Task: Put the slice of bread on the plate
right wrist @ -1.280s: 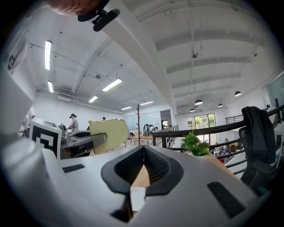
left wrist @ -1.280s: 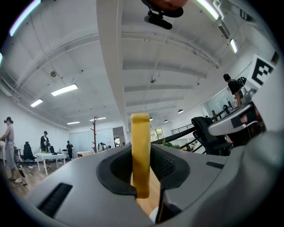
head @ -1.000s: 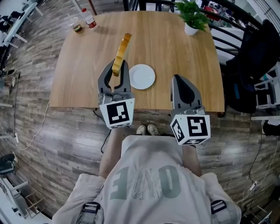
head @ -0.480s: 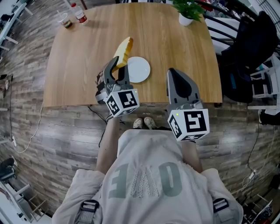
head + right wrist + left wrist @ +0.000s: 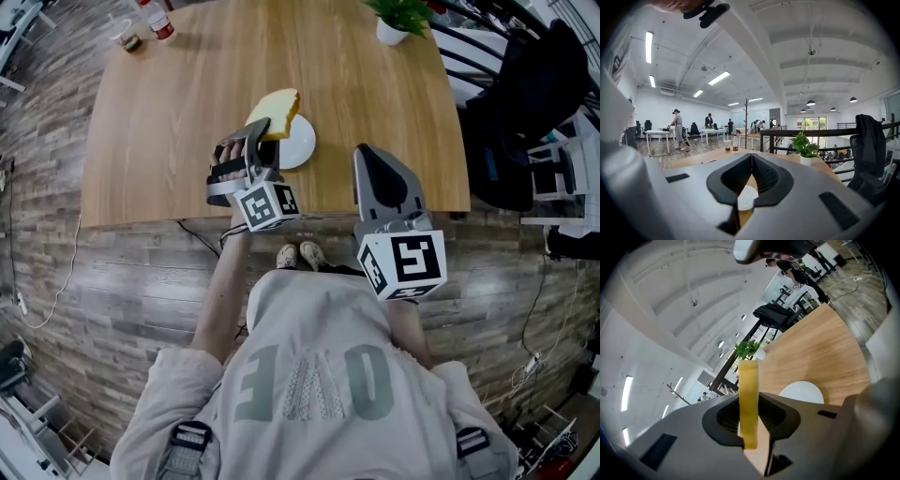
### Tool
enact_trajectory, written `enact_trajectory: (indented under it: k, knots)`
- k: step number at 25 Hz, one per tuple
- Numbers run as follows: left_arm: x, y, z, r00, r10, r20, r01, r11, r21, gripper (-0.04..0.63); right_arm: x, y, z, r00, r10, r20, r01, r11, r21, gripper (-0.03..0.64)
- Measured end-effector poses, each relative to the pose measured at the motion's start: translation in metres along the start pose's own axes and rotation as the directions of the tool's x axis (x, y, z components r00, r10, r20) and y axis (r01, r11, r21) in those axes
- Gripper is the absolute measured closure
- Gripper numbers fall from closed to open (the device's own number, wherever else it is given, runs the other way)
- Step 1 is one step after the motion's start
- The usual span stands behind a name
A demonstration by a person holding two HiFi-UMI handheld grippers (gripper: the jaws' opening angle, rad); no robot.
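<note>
One slice of bread (image 5: 274, 110), clamped edge-on in my left gripper (image 5: 749, 418), hangs beside one plate (image 5: 296, 152); my right gripper (image 5: 750, 183) is closed, empty.

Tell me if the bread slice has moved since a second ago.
Yes. In the head view the bread slice tipped from upright toward flat and shifted from beside the plate to over its left rim.
</note>
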State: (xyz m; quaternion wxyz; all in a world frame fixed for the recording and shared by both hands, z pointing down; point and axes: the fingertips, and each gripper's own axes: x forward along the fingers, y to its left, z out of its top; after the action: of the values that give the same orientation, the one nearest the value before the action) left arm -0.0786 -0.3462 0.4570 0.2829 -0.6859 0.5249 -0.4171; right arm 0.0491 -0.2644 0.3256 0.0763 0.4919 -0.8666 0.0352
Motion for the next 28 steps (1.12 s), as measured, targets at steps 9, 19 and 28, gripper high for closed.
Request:
enact_trajectory:
  k: [9, 19, 28]
  knots:
    - [0.033, -0.050, -0.028, 0.986, -0.138, -0.090, 0.149, 0.981, 0.127, 0.503, 0.001, 0.006, -0.008, 0.999, 0.005, -0.032, -0.004, 1.000, 0.019, 0.598]
    - [0.045, -0.088, -0.032, 0.956, -0.261, -0.131, 0.285, 0.933, 0.221, 0.502, 0.001, 0.006, -0.012, 0.998, 0.058, -0.020, -0.056, 0.993, 0.100, 0.598]
    - [0.041, -0.114, -0.037, 0.887, -0.433, -0.160, 0.450, 0.889, 0.084, 0.464, -0.002, -0.008, -0.022, 0.999, 0.031, -0.031, -0.024, 0.983, 0.182, 0.598]
